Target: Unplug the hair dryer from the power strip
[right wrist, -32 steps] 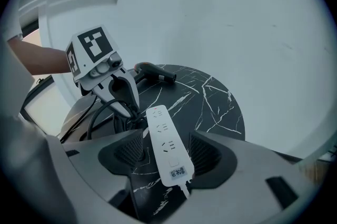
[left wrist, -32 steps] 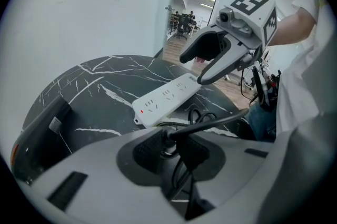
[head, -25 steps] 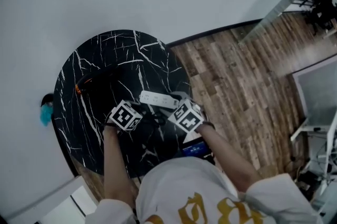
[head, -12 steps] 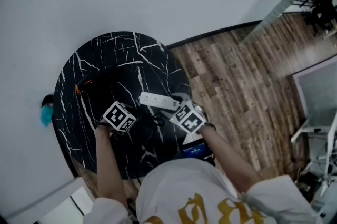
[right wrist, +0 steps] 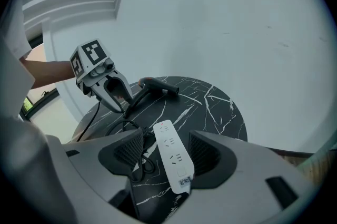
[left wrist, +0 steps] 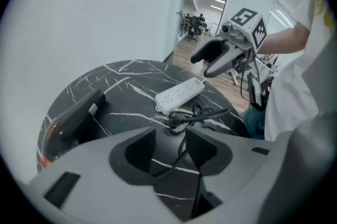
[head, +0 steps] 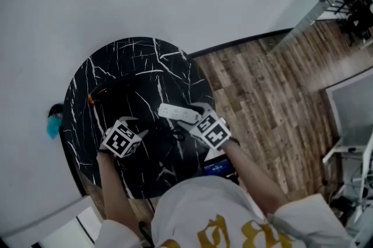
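Observation:
A white power strip (head: 178,114) lies on the round black marble table (head: 134,54), all its sockets empty (right wrist: 172,157). The hair dryer's black plug (left wrist: 176,119) rests on the table just in front of the strip, its cord (right wrist: 134,165) looped nearby. The dark hair dryer (head: 111,92) lies at the table's left (left wrist: 73,120). My left gripper (left wrist: 169,146) hovers back from the plug; its jaws have just been opening and grip nothing, though the cord runs under the gap. My right gripper (right wrist: 166,150) stands open above the strip, a jaw on each side, not touching it.
The table's near edge is close to the person's body. Wooden floor (head: 262,83) lies to the right, a white wall behind. A teal object (head: 52,124) sits by the wall at left, a blue item (head: 217,166) below the table's edge.
The left gripper has drawn back leftward and up, away from the strip. The right gripper has barely shifted over the strip.

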`<state>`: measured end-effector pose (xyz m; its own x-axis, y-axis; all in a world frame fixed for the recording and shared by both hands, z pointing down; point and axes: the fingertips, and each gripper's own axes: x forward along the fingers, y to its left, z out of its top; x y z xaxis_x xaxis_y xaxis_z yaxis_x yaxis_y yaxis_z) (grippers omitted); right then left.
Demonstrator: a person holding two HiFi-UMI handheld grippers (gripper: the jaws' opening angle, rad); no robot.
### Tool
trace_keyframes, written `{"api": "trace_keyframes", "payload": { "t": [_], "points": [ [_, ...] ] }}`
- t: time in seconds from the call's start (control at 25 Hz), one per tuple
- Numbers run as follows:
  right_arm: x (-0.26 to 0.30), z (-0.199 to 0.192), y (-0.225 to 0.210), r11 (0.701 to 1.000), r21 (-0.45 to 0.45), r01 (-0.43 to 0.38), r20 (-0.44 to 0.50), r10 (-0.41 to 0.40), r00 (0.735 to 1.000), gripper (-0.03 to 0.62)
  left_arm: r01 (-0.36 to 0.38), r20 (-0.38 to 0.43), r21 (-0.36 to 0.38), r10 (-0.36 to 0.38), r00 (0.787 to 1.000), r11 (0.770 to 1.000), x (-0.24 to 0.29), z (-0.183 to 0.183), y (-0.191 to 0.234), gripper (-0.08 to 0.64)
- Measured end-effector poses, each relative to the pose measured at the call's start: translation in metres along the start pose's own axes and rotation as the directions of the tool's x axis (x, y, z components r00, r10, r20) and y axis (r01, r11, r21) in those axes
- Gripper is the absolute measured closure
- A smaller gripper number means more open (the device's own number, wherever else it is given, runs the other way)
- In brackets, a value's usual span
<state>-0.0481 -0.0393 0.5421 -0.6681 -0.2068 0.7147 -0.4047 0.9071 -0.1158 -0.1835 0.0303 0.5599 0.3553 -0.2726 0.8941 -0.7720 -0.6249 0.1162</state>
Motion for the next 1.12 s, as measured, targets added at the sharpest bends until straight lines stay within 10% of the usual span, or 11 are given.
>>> {"api": "trace_keyframes", "payload": {
  "t": [0.24, 0.36, 0.52, 0.68, 1.12],
  "points": [
    [-0.01, 0.036, 0.003, 0.996, 0.086, -0.016, 0.132, 0.005, 0.991, 0.325, -0.099, 0.275, -0.155, 0.139, 0.951, 0.983, -0.048, 0.05, 0.009, 0.511],
    [-0.022, 0.056, 0.01, 0.991, 0.132, -0.004, 0.226, -0.026, 0.974, 0.347, -0.113, 0.407, -0.189, 0.182, 0.895, 0.975, -0.064, 0.075, 0.001, 0.56],
    [-0.042, 0.065, 0.006, 0.986, 0.103, 0.131, 0.262, -0.154, 0.953, 0.571, -0.18, 0.52, -0.294, 0.315, 0.794, 0.939, -0.083, 0.091, -0.002, 0.56],
    [-0.057, 0.069, 0.007, 0.975, 0.093, 0.2, 0.287, -0.219, 0.933, 0.592, -0.321, 0.572, -0.313, 0.447, 0.687, 0.894, -0.097, 0.099, -0.006, 0.56],
    [-0.081, 0.07, 0.028, 0.958, 0.092, 0.272, 0.349, -0.286, 0.892, 0.594, -0.276, 0.588, -0.429, 0.498, 0.638, 0.86, -0.108, 0.091, -0.027, 0.56]
  ]
}}
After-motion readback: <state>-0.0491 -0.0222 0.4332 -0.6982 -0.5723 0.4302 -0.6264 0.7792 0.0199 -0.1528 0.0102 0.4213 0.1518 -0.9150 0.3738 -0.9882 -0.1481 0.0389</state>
